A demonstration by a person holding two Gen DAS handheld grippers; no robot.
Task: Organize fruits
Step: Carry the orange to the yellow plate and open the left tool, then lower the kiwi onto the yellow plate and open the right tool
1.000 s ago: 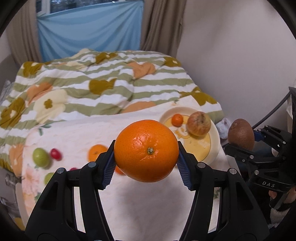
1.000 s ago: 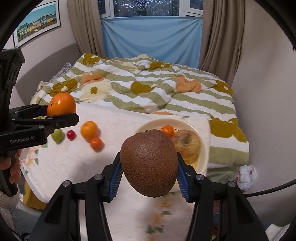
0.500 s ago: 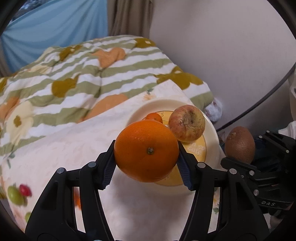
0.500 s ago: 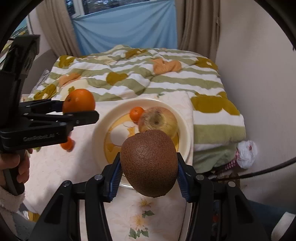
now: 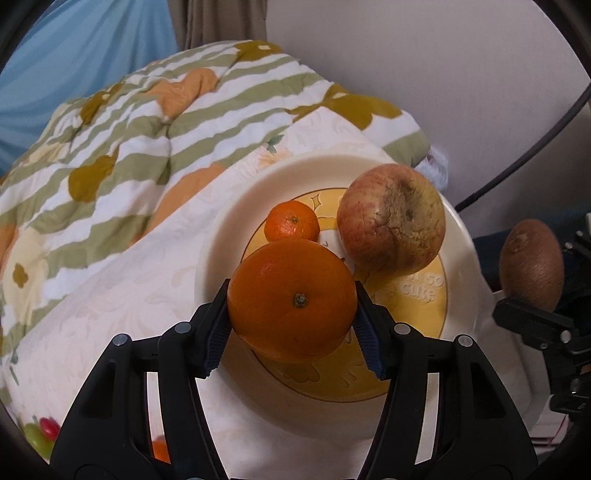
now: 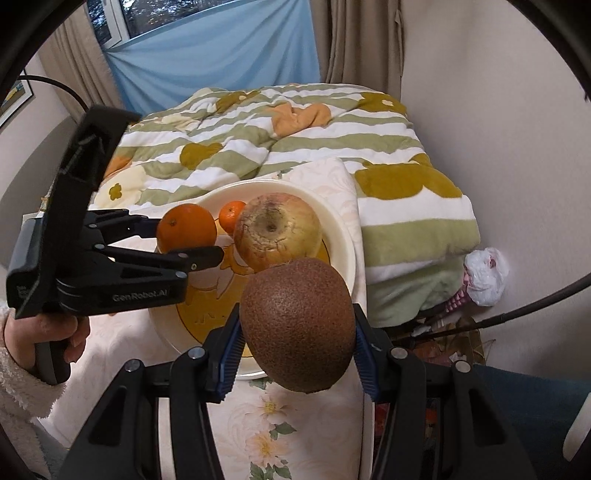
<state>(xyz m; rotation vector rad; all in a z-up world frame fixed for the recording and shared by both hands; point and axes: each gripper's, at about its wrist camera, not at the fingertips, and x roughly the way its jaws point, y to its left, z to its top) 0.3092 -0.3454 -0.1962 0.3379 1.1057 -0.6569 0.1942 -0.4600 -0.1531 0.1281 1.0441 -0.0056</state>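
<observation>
Nearing plate [image 5: 221,236], orange [image 5: 291,299] still clawed.

Home bedroom: quilted bed [image 6: 280,147], curtains [image 6: 354,40].

Plain pale wall [image 6: 498,122] seen at the right, beige curtains [image 6: 360,40] hung beside a window [image 6: 110,18] covered by a blue cloth [image 6: 221,55], bed spread with a green-striped floral quilt [image 6: 280,147], framed picture [image 6: 14,98] hung at the left.
</observation>
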